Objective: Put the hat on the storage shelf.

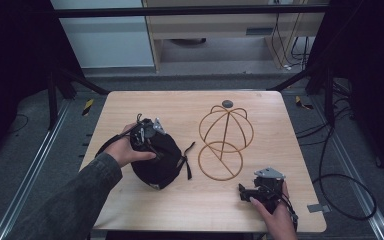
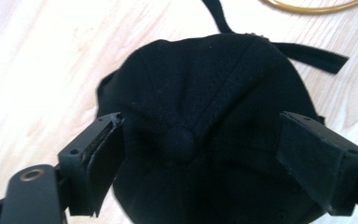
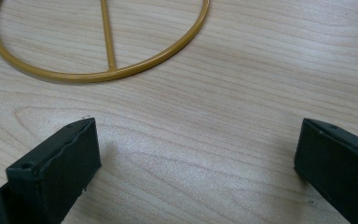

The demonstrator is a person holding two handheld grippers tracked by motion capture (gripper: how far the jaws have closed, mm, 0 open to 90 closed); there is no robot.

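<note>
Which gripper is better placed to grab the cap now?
Left. The left gripper has its open jaws spread either side of the black cap. The right gripper is open over bare table, beside the wire stand.

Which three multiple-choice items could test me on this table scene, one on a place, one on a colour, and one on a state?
1. Where does the black cap lie?
A. Left of the wire stand
B. Behind the wire stand
C. On top of the wire stand

2. What colour is the wire stand?
A. Silver
B. Yellow-gold
C. Red

3. How is the right gripper?
A. Shut on the cap
B. Shut on the stand
C. Open over bare table

Answers:
1. A, since the high view shows the cap on the table to the left of the stand.
2. B, since its rings and ribs look yellow-gold.
3. C, since the right gripper view shows its fingers wide apart with only wood between them.
</note>
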